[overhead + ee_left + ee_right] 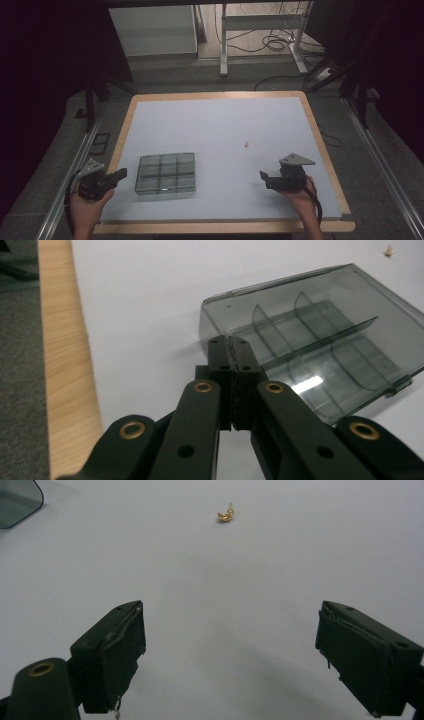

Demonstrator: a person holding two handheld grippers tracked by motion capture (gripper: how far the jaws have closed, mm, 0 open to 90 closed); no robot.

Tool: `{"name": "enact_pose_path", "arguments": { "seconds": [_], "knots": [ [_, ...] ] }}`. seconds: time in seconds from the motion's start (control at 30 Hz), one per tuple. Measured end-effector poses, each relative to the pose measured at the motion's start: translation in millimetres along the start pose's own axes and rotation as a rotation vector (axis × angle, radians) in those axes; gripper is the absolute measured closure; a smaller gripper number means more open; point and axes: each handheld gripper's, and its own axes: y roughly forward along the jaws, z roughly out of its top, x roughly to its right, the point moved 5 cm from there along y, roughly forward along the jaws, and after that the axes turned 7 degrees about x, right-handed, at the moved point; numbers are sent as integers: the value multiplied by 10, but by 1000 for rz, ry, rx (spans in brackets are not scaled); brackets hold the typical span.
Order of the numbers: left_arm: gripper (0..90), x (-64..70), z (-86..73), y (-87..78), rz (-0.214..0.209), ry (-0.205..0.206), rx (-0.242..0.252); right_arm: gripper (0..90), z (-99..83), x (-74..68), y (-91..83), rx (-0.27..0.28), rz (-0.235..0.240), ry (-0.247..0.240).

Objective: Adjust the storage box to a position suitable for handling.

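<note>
A smoky clear plastic box with inner dividers and a closed lid lies on the white table surface, front left; it shows up close in the left gripper view. My left gripper is shut and empty, just left of the box. A tiny gold earring lies alone right of centre. My right gripper is open, with its jaws wide apart above bare table, short of the earring.
The table has a wooden rim round the white sheet. Beyond it stand a desk frame, cables on the floor and a white cabinet. Metal rails run along both sides.
</note>
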Motion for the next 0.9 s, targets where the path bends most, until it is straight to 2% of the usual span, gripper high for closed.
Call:
{"name": "enact_pose_path", "arguments": {
  "seconds": [0.23, 0.37, 0.63, 0.9],
  "knots": [
    [896, -68, -89, 0, 12, -23, -28, 117, -10, -14, 13, -7, 0, -5],
    [896, -125, -199, 53, 21, -35, -63, 117, -1, -17, 0, -2, -3, -8],
    [897, -125, -301, 183, 0, -42, -103, 117, -18, -9, 15, -11, -5, -3],
    [897, -159, -317, 248, -13, -47, -103, 117, -19, 9, 9, -11, -13, -7]
  ]
}}
